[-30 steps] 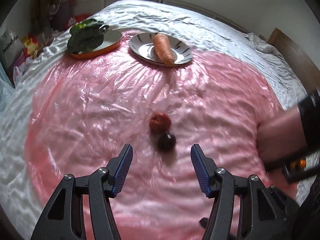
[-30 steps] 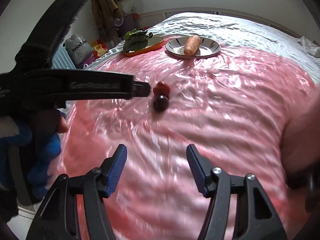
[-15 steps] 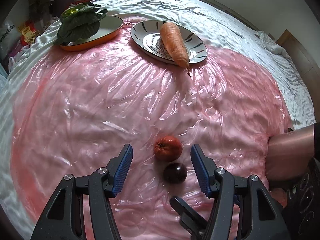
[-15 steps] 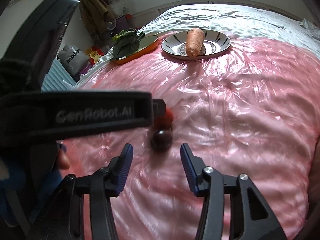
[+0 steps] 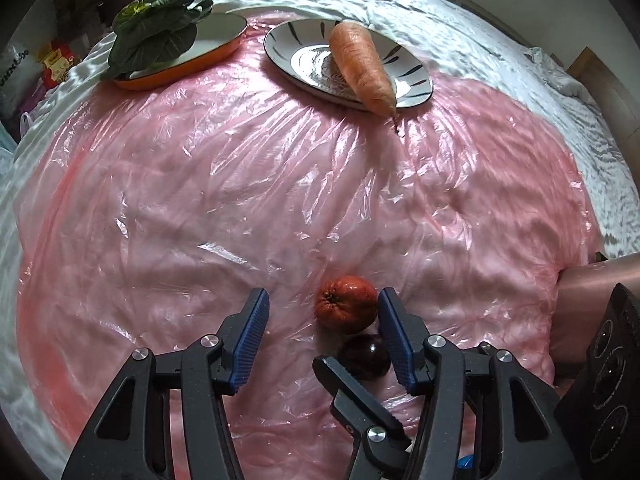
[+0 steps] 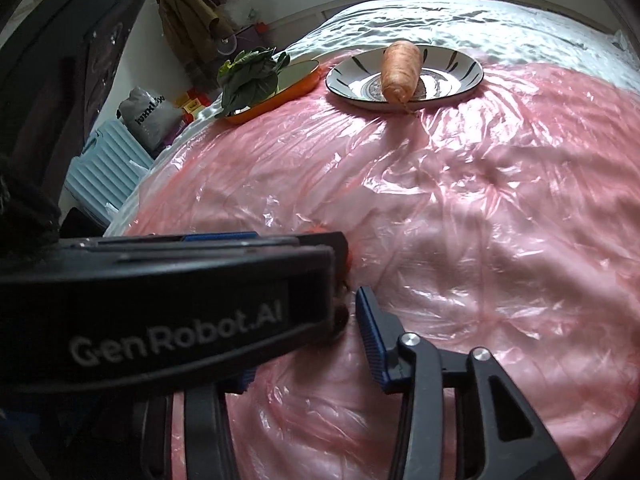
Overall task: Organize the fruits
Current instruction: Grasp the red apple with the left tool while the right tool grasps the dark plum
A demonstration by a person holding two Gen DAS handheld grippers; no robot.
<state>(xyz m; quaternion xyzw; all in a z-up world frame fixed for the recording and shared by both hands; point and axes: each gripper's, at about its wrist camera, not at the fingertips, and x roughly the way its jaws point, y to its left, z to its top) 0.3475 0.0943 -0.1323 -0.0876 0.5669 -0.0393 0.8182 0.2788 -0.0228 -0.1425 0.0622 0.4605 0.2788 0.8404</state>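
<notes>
Fruit first: a red-orange fruit (image 5: 346, 309) lies on the pink plastic sheet (image 5: 248, 200), and a dark plum-coloured fruit (image 5: 363, 355) sits touching it on the near side. The left gripper (image 5: 320, 340) straddles the red-orange fruit, whose right flank looks to be just against the right blue pad, while the left pad stands well clear of it; the jaws have just been closing and are not yet clamped. The dark fruit lies by the inner face of that same right finger. The right gripper (image 6: 296, 344) reaches in from the side, 1 of its fingers (image 5: 352, 392) lying just short of the dark fruit. Its jaws have just been closing too; in its own view the left gripper's body hides the fruits almost entirely, so whether its pads press on anything cannot be told. Farther off, a carrot (image 5: 360, 66) rests on a striped plate (image 5: 288, 42), and leafy greens (image 5: 156, 28) lie on an orange dish (image 5: 216, 32) beside it.
</notes>
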